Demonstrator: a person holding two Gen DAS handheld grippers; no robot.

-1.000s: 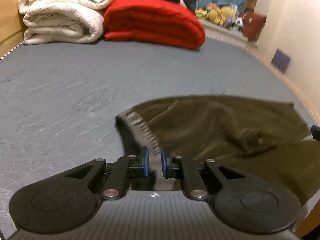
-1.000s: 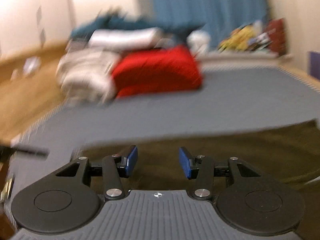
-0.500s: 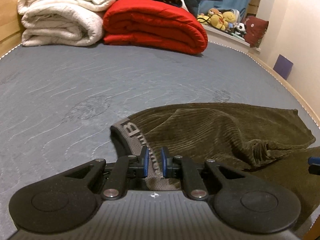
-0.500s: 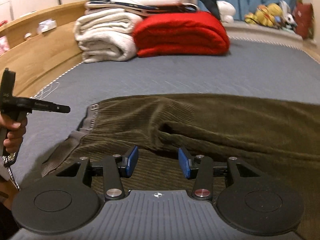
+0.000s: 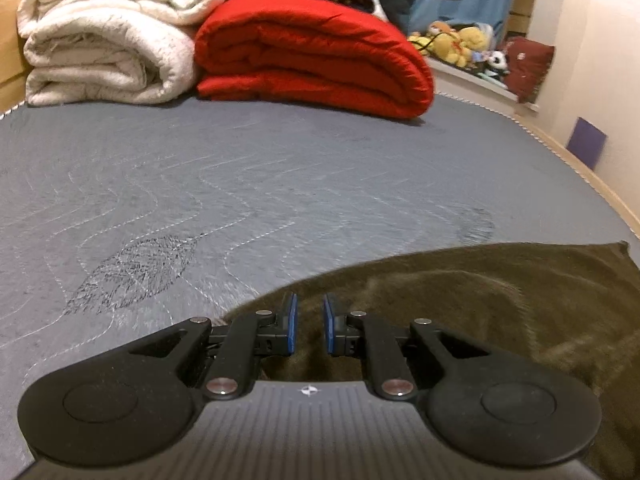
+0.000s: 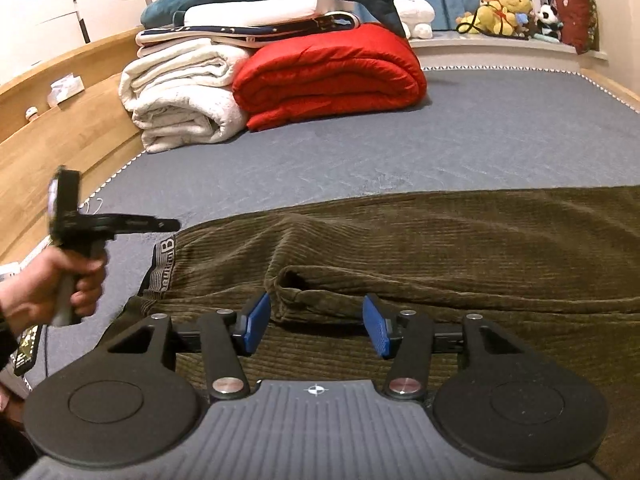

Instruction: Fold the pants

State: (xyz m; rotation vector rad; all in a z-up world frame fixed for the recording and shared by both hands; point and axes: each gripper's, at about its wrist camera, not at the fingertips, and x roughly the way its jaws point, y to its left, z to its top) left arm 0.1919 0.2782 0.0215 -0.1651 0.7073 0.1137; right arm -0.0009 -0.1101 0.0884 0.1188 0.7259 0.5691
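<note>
Olive corduroy pants [image 6: 440, 248] lie spread sideways on the grey bed [image 6: 400, 160], rumpled, waistband [image 6: 162, 268] at the left.

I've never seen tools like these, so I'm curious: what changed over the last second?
The left gripper moved in toward the waistband. Its tip is now close above it, with the jaws as narrow as before. The right gripper stayed open over the pants. Nothing was visibly grabbed or released, and the pants lie as they did.

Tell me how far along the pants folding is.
Early. The olive corduroy pants lie spread out on the gray mattress, rumpled, no neat fold. Right gripper open over a bunched edge; left gripper at the waistband, grip unclear. Folding remains.
</note>
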